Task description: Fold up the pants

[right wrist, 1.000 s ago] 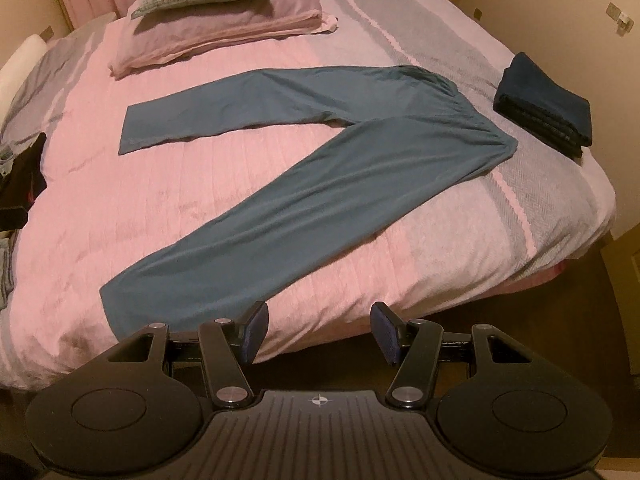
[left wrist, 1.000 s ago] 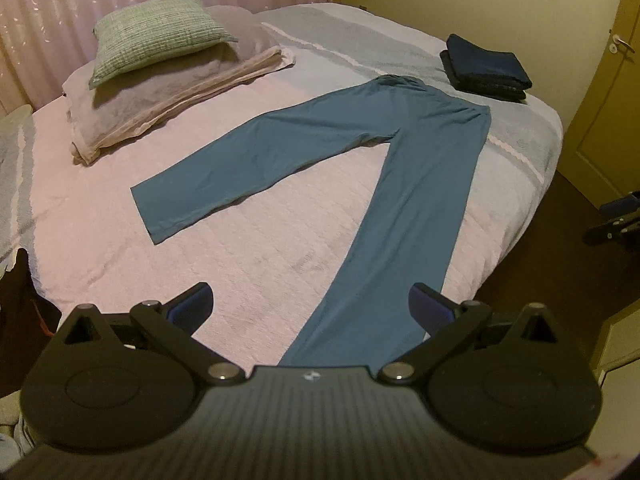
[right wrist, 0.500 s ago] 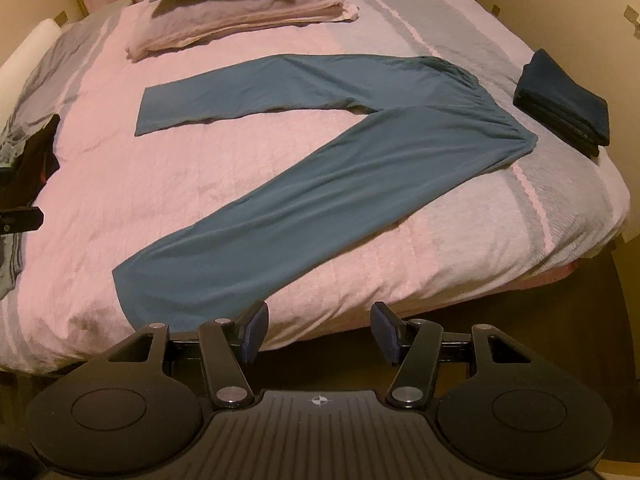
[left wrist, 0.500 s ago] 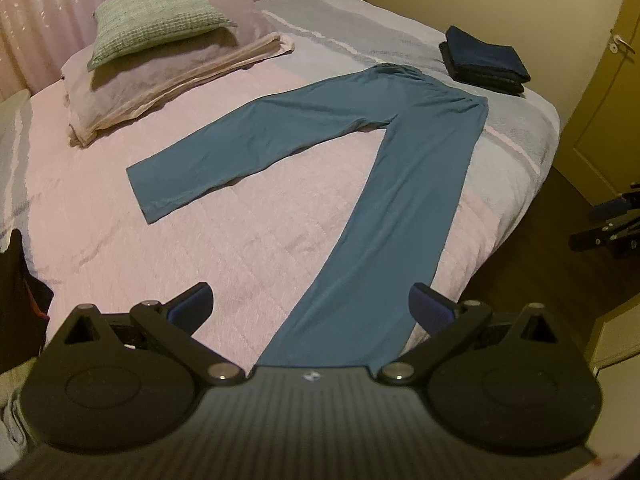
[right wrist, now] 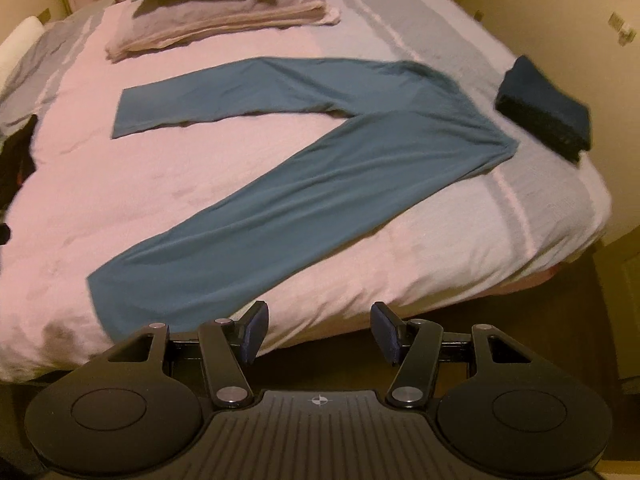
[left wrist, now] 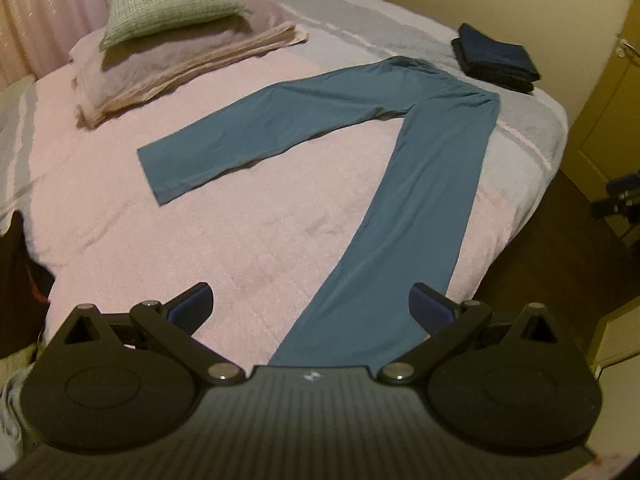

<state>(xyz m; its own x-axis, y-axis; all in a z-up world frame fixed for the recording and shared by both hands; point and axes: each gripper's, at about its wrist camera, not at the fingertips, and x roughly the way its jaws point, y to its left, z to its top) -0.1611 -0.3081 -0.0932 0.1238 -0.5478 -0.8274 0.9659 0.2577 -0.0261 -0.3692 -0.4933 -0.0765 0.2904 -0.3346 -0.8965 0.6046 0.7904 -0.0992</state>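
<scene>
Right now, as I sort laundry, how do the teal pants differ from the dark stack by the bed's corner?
The teal pants lie spread flat in a single layer with legs splayed apart; the dark stack is already folded compact. The pants are lighter, blue-green; the stack is near-black navy. Both rest on the bed, untouched by either gripper.

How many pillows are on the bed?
2. A green checked pillow lies on top of a bigger mauve pillow, both stacked at the far end of the bed by the curtain. More could be hidden outside the view.
</scene>
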